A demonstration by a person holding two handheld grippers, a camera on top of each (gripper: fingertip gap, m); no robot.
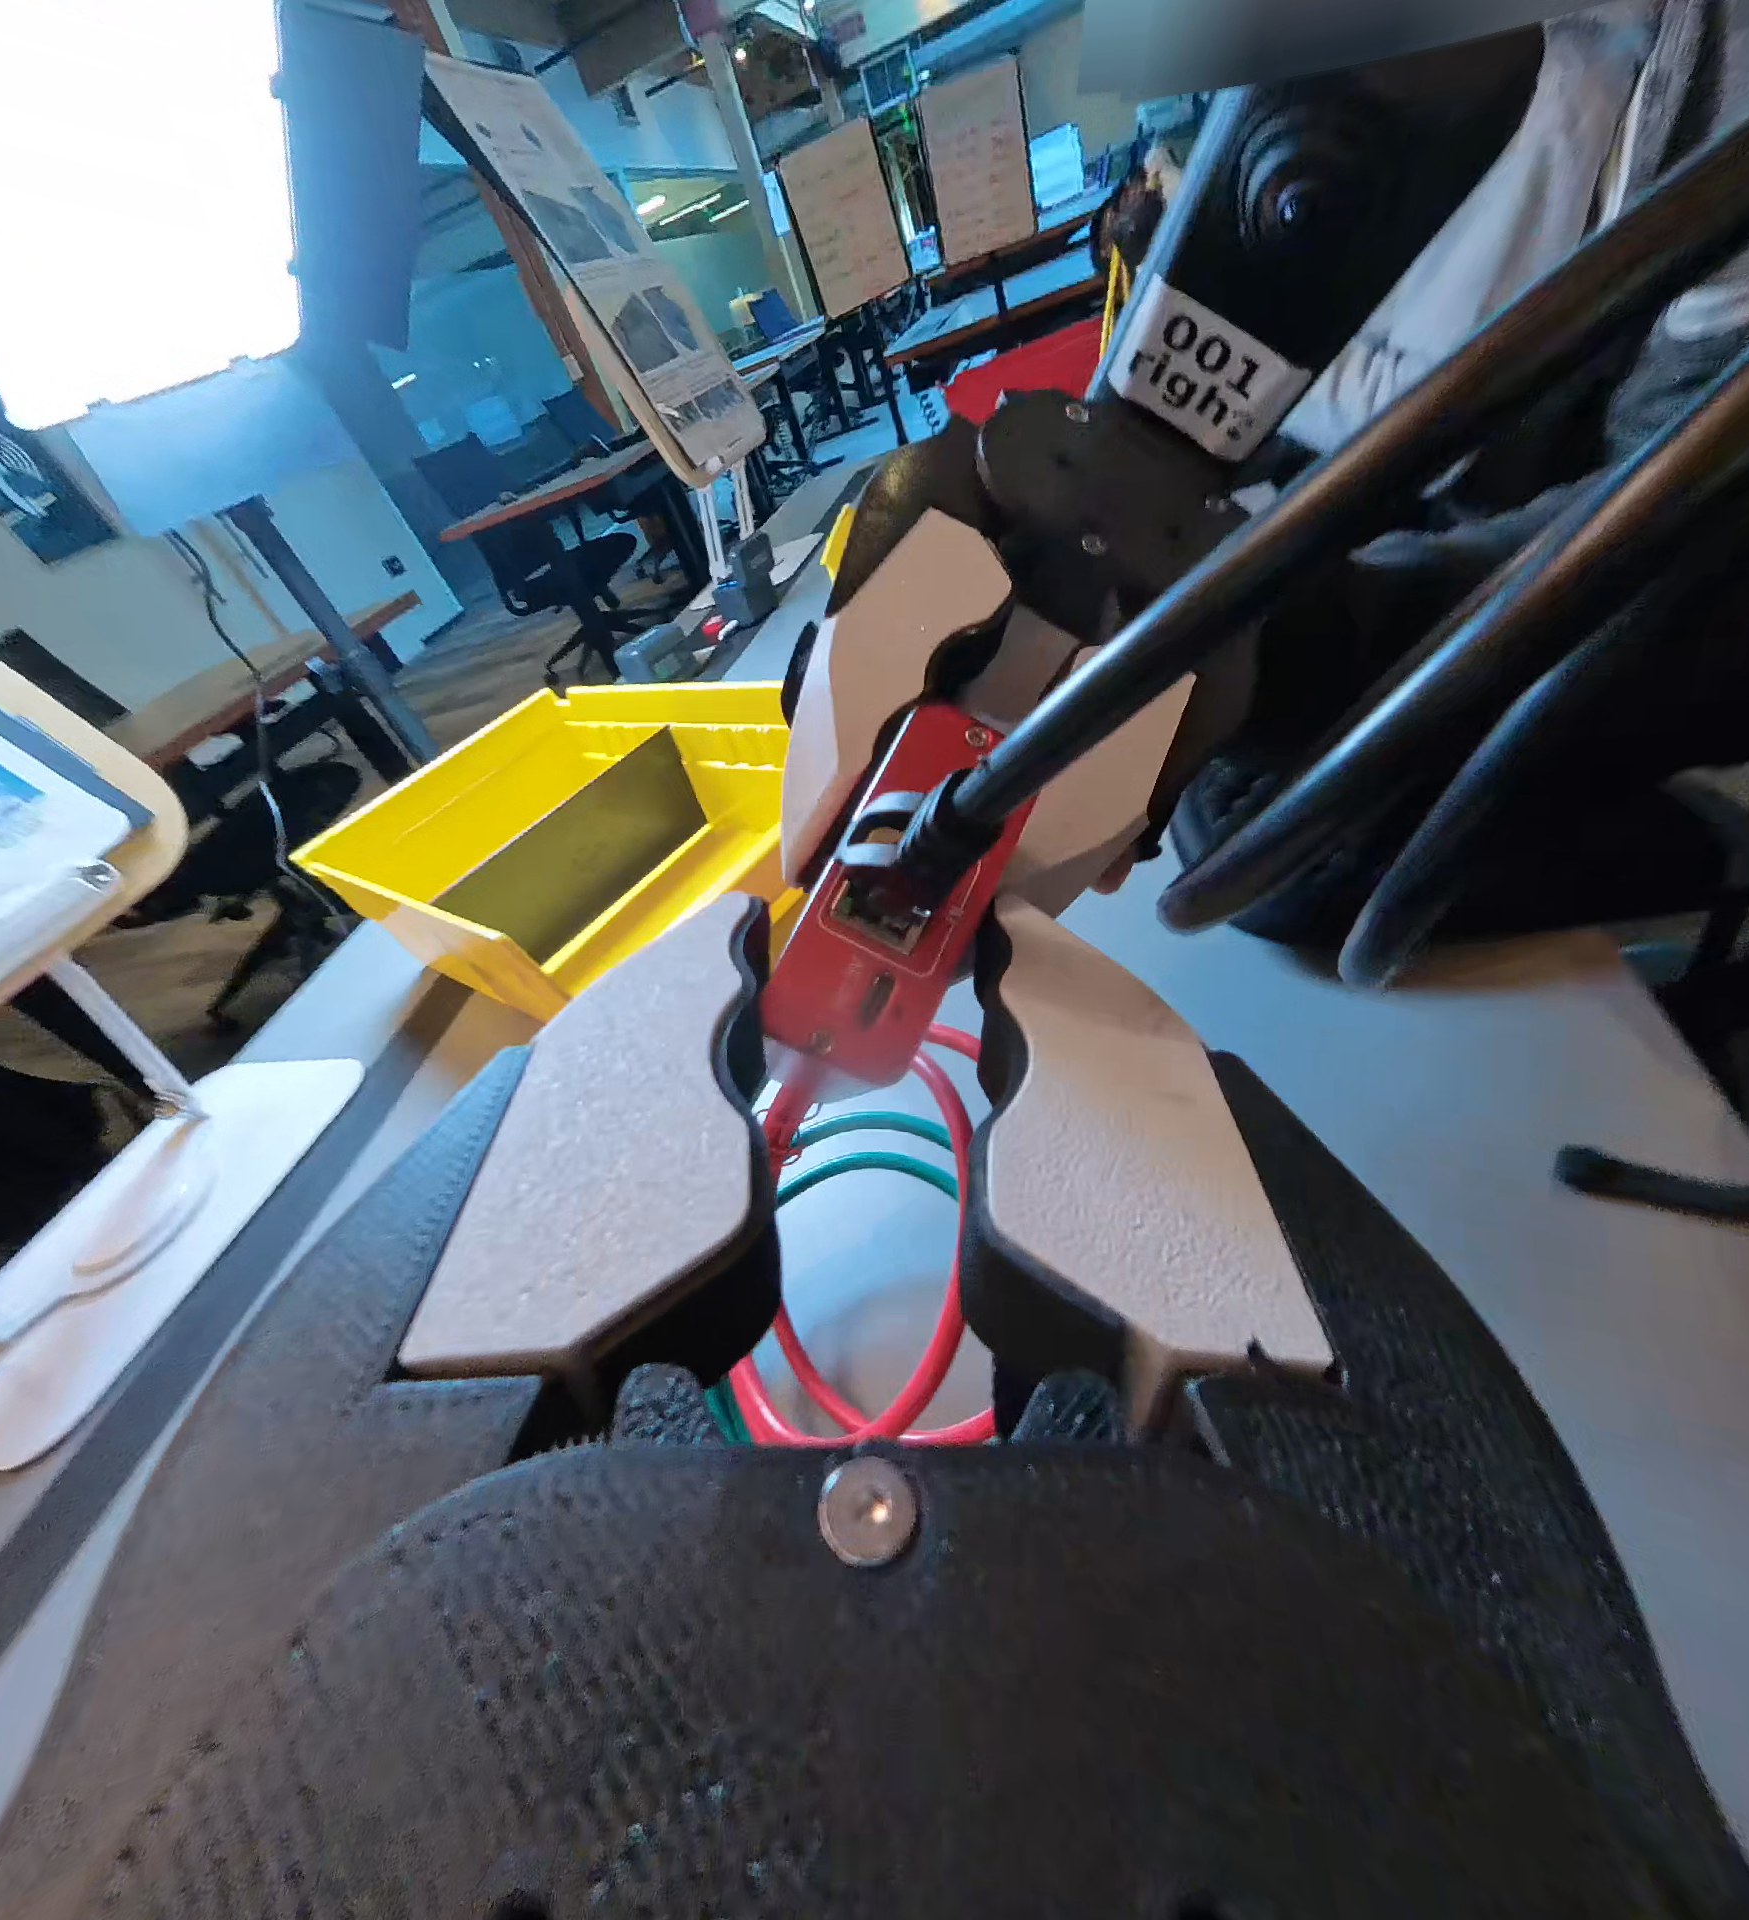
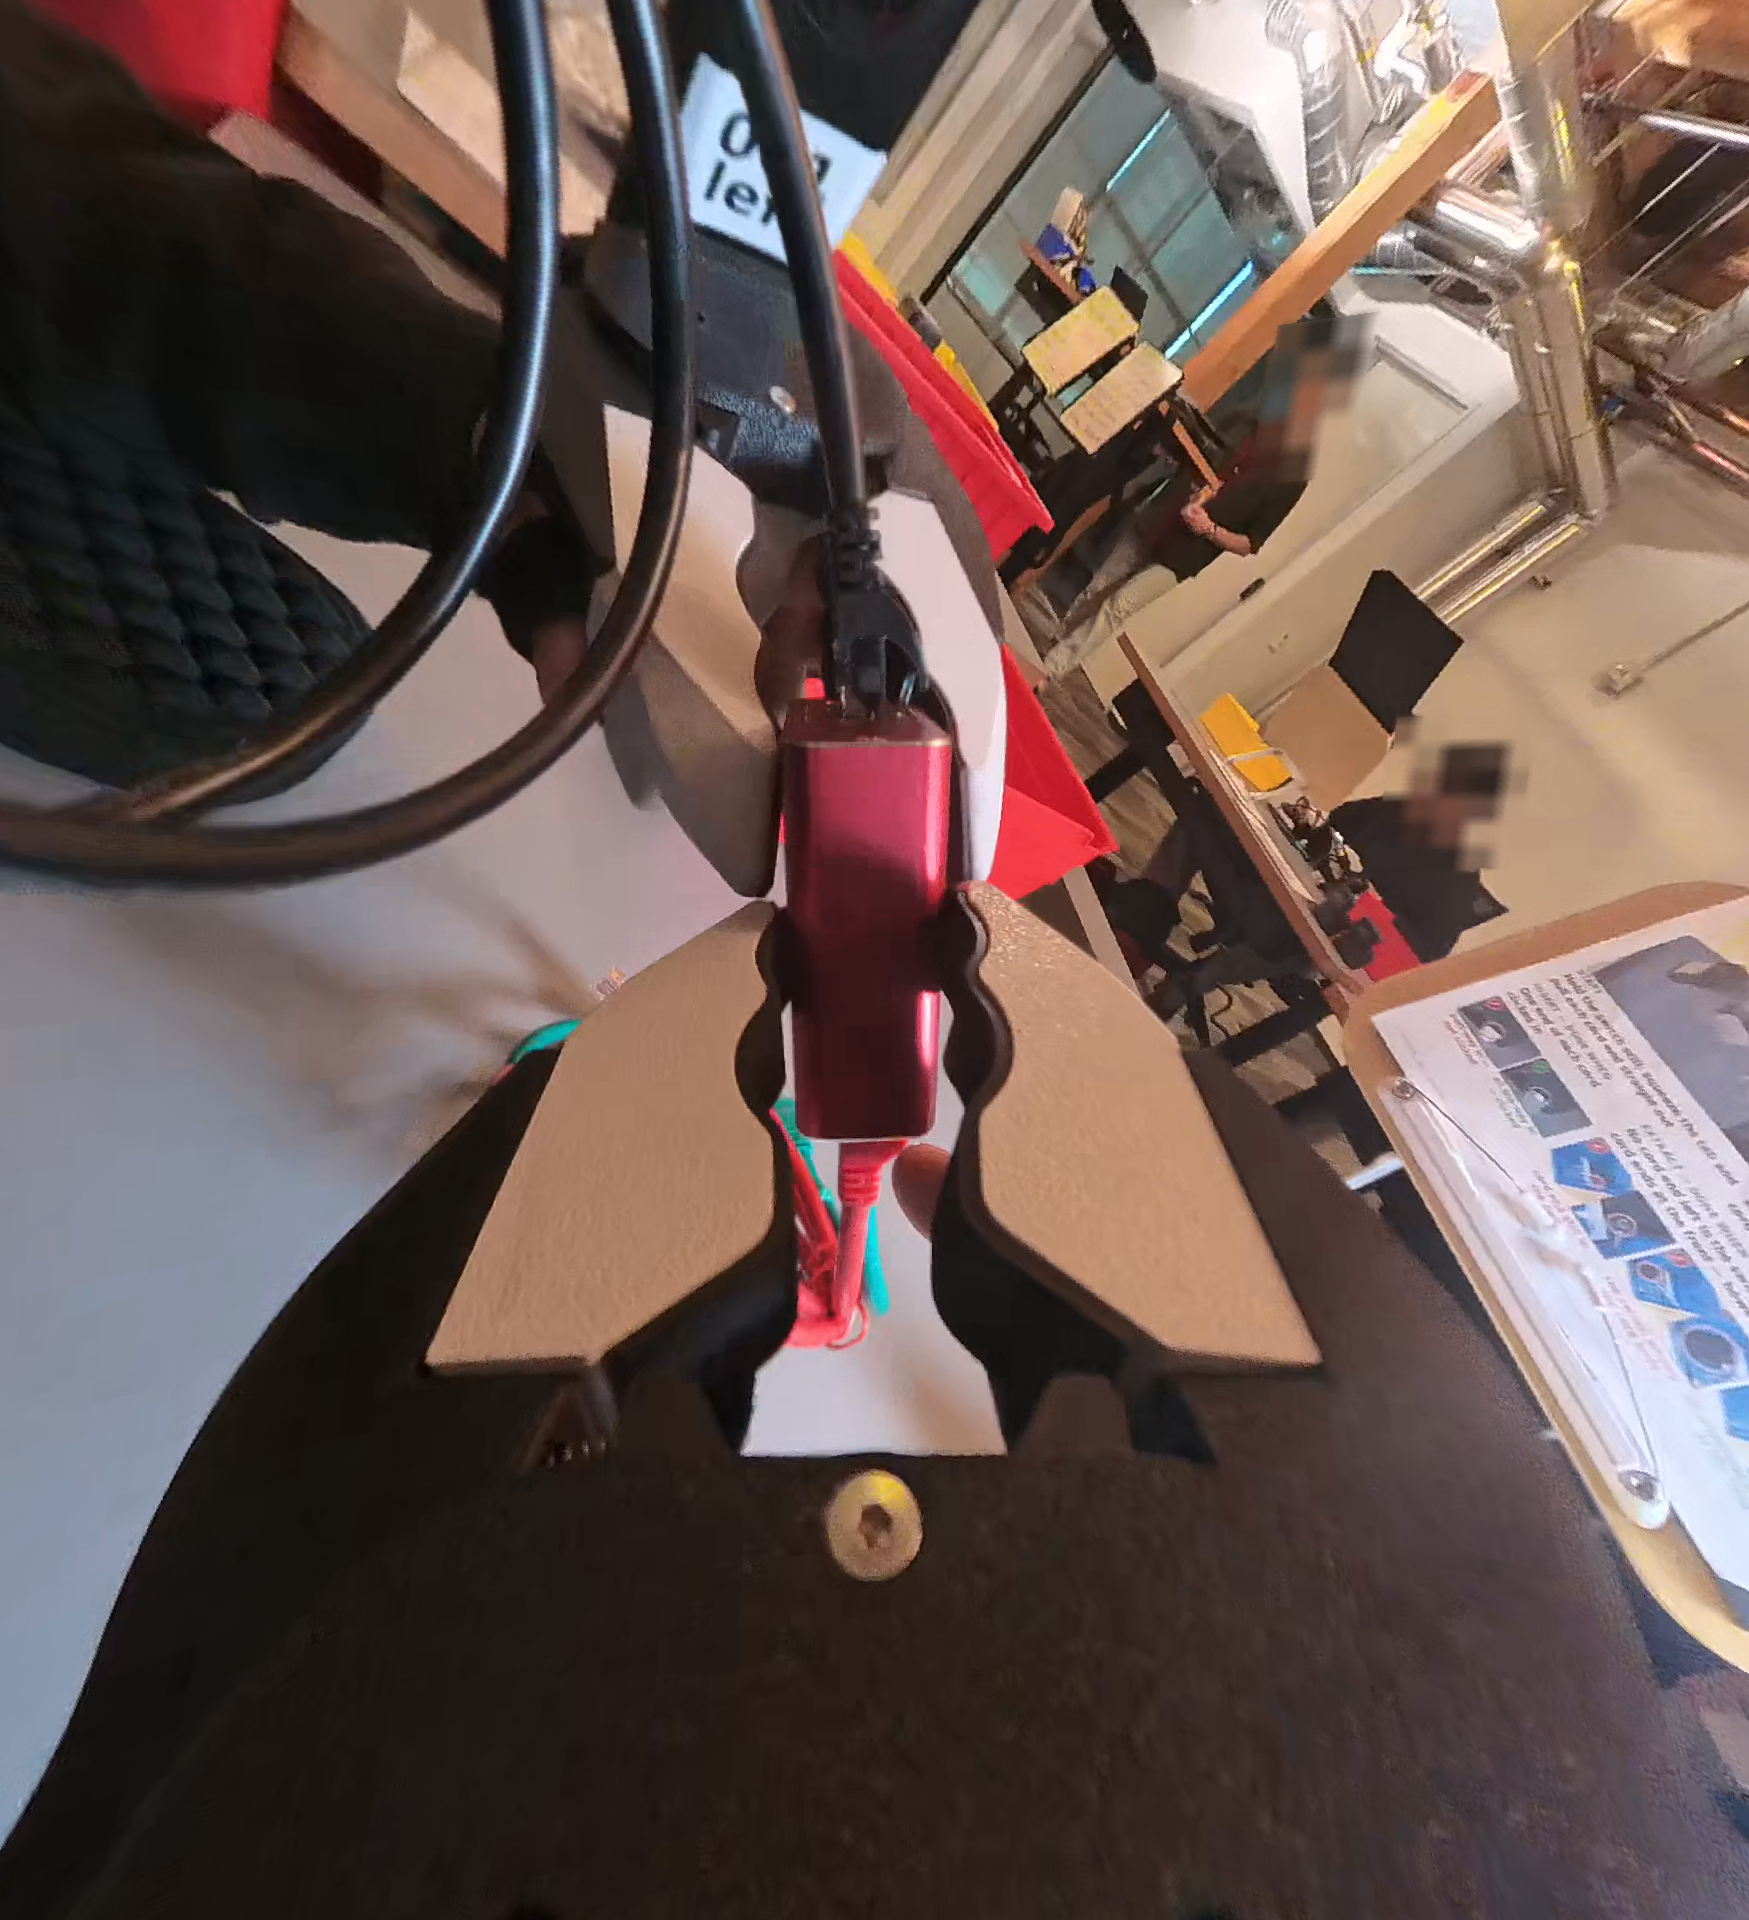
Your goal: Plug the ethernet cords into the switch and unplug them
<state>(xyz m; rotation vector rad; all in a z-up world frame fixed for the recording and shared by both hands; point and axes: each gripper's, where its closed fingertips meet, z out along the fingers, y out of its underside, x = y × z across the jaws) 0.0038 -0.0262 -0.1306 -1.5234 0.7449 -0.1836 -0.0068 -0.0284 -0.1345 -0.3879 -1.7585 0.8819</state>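
The red switch (image 1: 875,914) is held up off the white table (image 1: 1472,1039) between the two grippers, which face each other. In the left wrist view the left gripper (image 1: 865,997) has its tan fingers (image 1: 621,1132) closed in on the lower end of the switch, one at 9 o'clock and one at 3 o'clock of it; they touch or nearly touch its edges, but whether they truly clamp it I cannot tell. The right gripper (image 1: 953,748) comes in from 1 o'clock and closes on the upper end of the switch.

In the right wrist view the right gripper (image 2: 865,987) is narrowed to the width of the switch (image 2: 865,935), with the fingers (image 2: 631,1153) pressed on both long sides. A black cord (image 2: 828,343) is plugged into the far end of the switch at 12 o'clock, and its slack loops away toward 9 o'clock. A red cord (image 2: 854,1195) is plugged into the near end at 6 o'clock, with a green cord (image 2: 875,1288) just beside it.

In the left wrist view the face of the switch shows an open port below the black plug (image 1: 937,831). The red cord (image 1: 948,1226) and green cord (image 1: 870,1174) coil on the table beneath. A yellow bin (image 1: 558,842) stands at 10 o'clock of the switch. A sheet of pictures on a board (image 2: 1628,1226) lies at 3 o'clock in the right wrist view.
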